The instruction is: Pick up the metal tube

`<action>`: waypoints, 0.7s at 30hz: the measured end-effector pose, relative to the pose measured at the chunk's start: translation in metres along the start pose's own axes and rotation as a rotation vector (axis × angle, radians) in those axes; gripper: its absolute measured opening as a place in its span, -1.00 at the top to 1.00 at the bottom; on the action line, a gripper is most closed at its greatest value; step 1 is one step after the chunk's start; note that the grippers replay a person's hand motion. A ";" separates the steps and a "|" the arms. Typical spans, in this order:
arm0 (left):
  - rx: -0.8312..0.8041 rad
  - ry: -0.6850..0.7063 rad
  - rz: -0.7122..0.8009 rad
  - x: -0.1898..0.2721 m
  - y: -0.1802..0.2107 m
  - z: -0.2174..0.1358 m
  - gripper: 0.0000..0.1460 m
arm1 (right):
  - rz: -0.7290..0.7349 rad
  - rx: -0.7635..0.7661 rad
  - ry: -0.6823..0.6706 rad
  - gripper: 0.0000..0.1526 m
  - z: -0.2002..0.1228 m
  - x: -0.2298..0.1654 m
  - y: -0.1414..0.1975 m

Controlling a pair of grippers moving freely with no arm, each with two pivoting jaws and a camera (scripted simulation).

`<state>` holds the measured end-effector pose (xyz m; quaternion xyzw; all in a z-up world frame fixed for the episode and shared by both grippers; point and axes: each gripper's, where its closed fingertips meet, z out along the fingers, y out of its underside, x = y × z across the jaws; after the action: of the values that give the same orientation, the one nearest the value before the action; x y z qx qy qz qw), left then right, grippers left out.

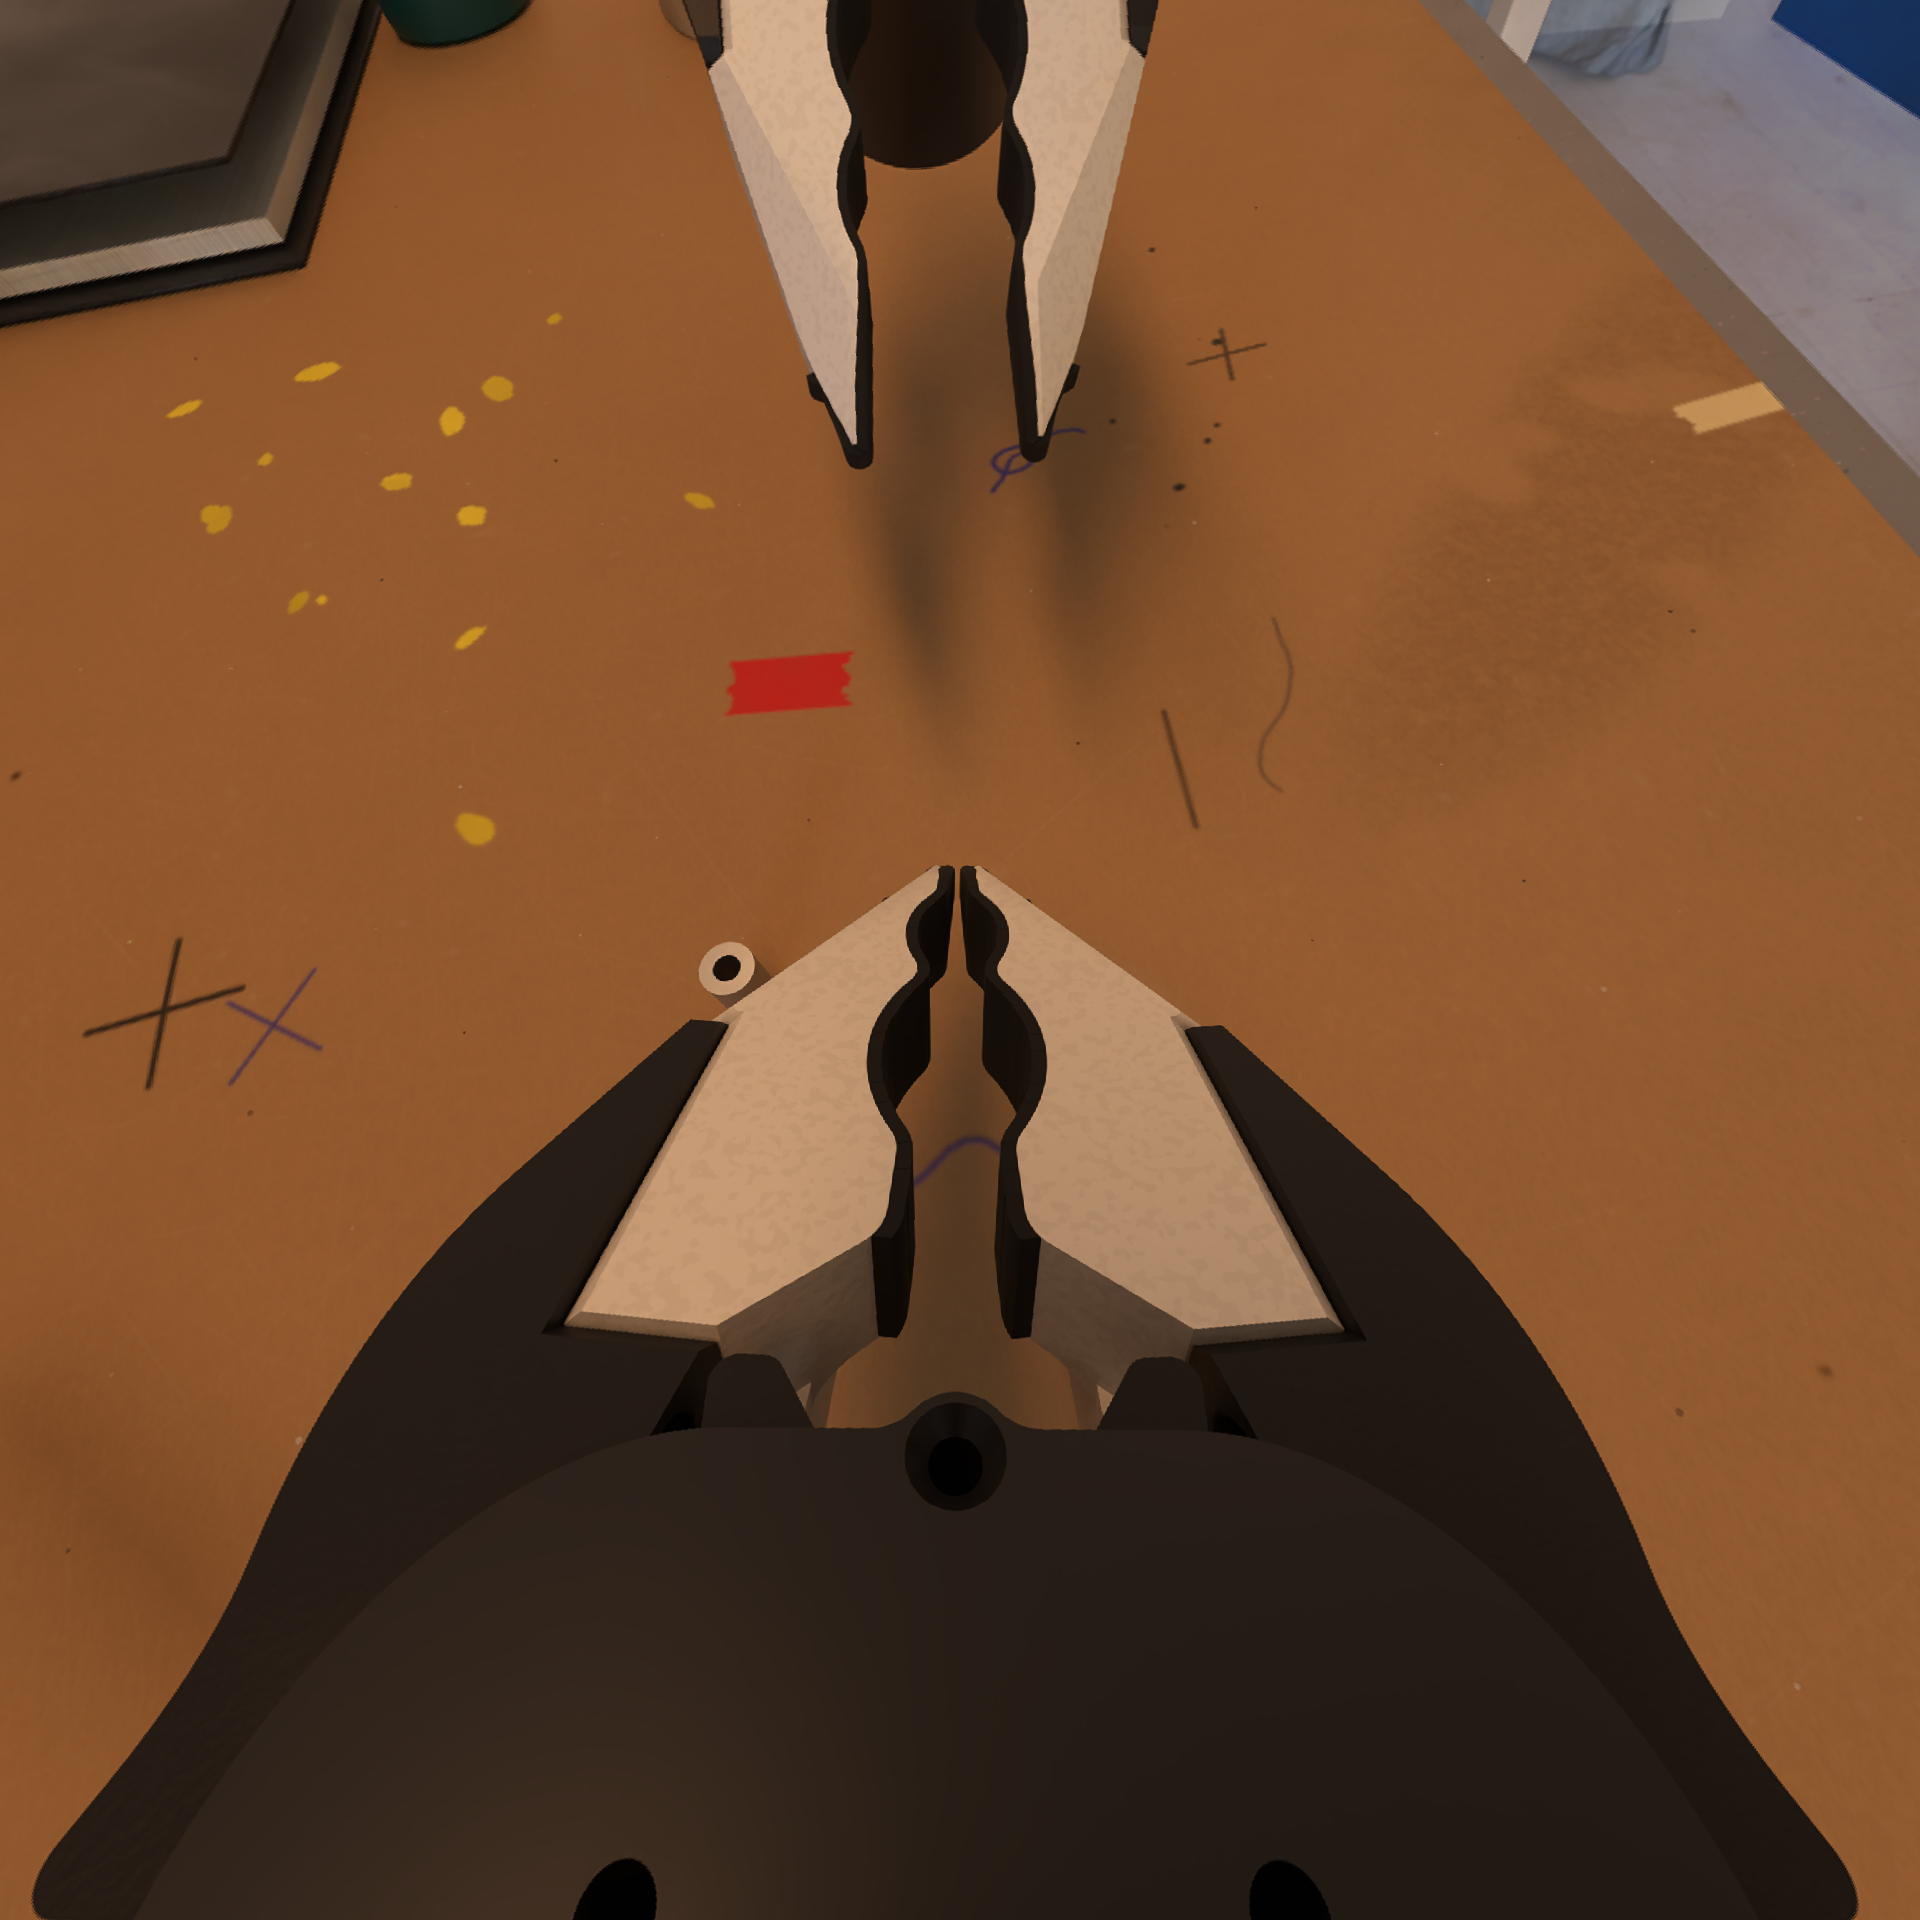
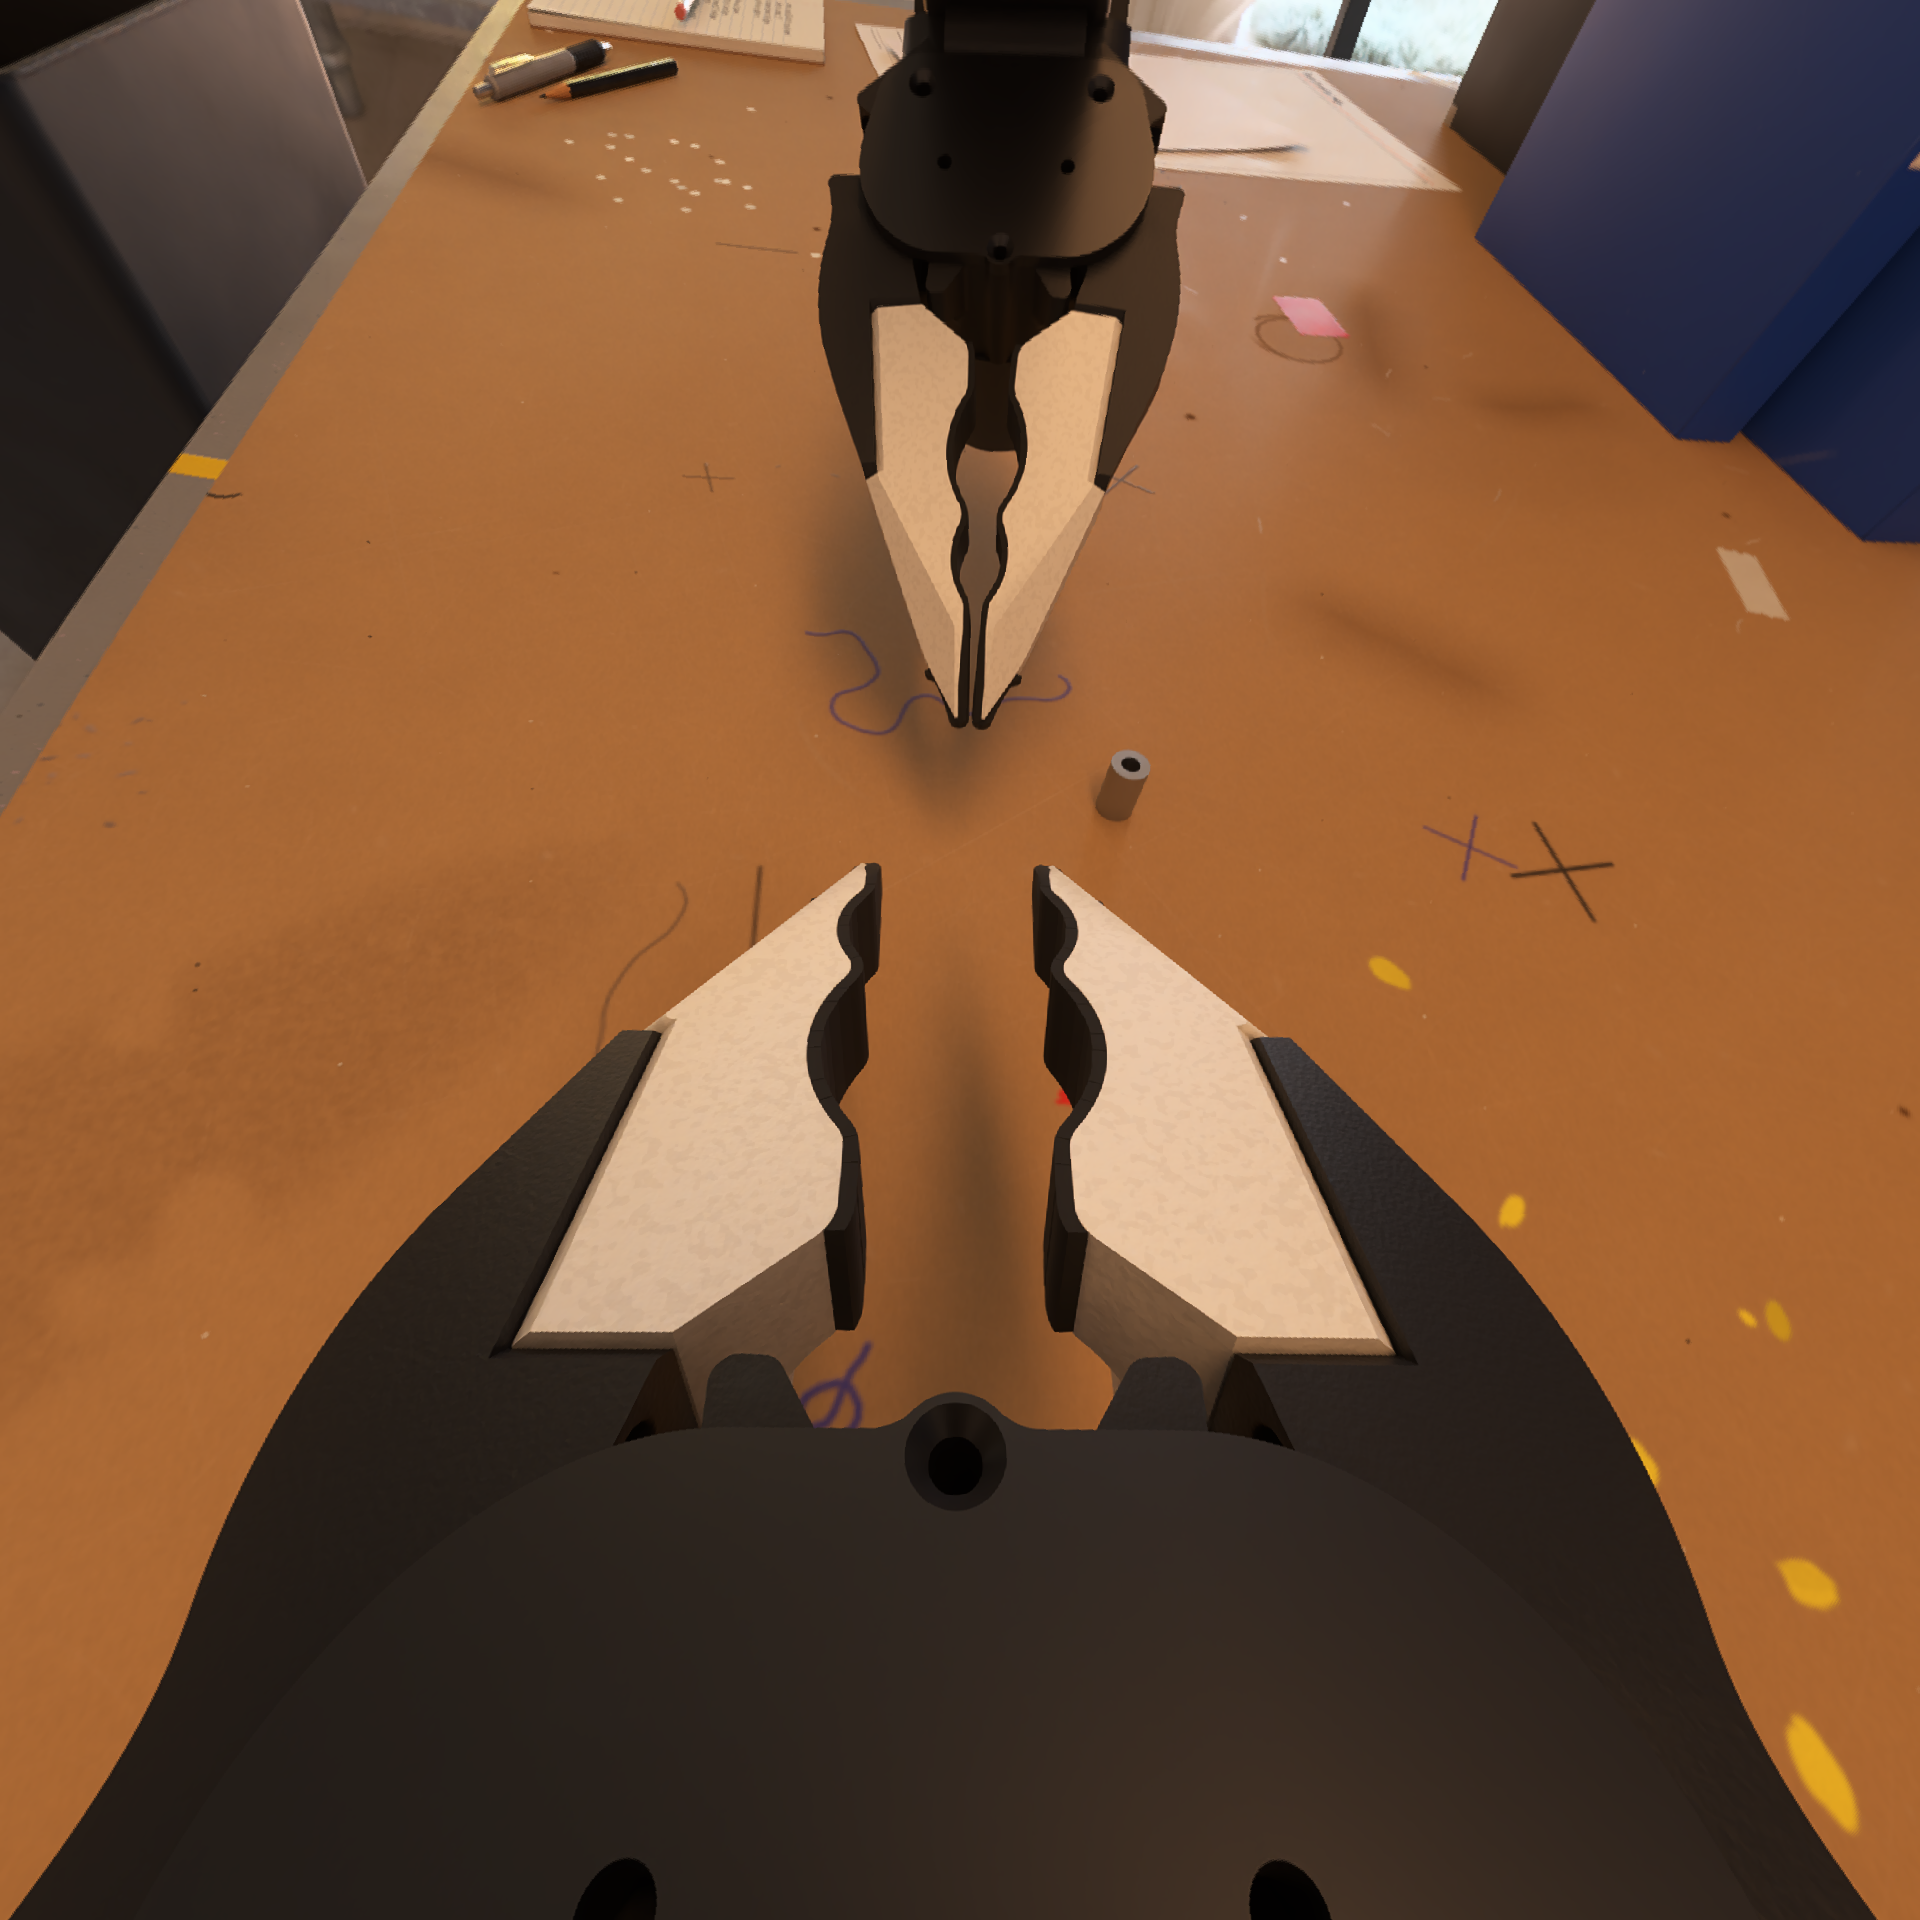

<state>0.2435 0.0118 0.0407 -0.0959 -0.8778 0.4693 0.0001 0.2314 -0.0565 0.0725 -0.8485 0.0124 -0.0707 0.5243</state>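
Note:
The metal tube [image 2: 1122,784] is a short grey cylinder with a dark bore, standing on the brown table. In the left wrist view the metal tube [image 1: 726,968] shows only its top end, beside my left finger. My left gripper [image 1: 956,873] is shut and empty, with the tube just to its left and apart from it. It also shows in the right wrist view [image 2: 968,722], tips near the table. My right gripper [image 2: 956,871] is open and empty, with the tube ahead and to its right. It shows facing me in the left wrist view [image 1: 945,457].
A framed panel [image 1: 156,177] and a dark green cup [image 1: 447,21] sit at the far left. Blue boxes [image 2: 1745,239], a notepad [image 2: 686,23], pens [image 2: 571,73] and a pink note [image 2: 1309,315] lie farther off. The table edge [image 1: 1683,270] runs along the right.

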 end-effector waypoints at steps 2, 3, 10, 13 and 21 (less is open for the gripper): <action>0.000 -0.003 0.000 0.000 0.000 0.000 0.99 | -0.025 0.015 0.012 0.67 0.002 0.002 -0.003; 0.000 -0.005 0.000 -0.001 0.000 0.000 0.99 | -0.047 0.027 0.030 0.70 0.003 0.004 -0.005; 0.002 -0.009 -0.005 -0.002 0.000 -0.001 0.99 | -0.074 0.081 0.020 0.99 0.003 0.001 -0.013; 0.001 -0.015 -0.008 -0.003 0.001 -0.003 0.99 | -0.057 0.101 0.020 1.00 -0.004 0.001 -0.016; -0.060 -0.082 -0.047 -0.016 0.012 -0.004 0.85 | -0.063 0.031 0.098 1.00 -0.036 0.008 -0.003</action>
<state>0.2620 0.0191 0.0348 -0.0557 -0.8927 0.4464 -0.0278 0.2343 -0.0883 0.0919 -0.8358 0.0101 -0.1287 0.5336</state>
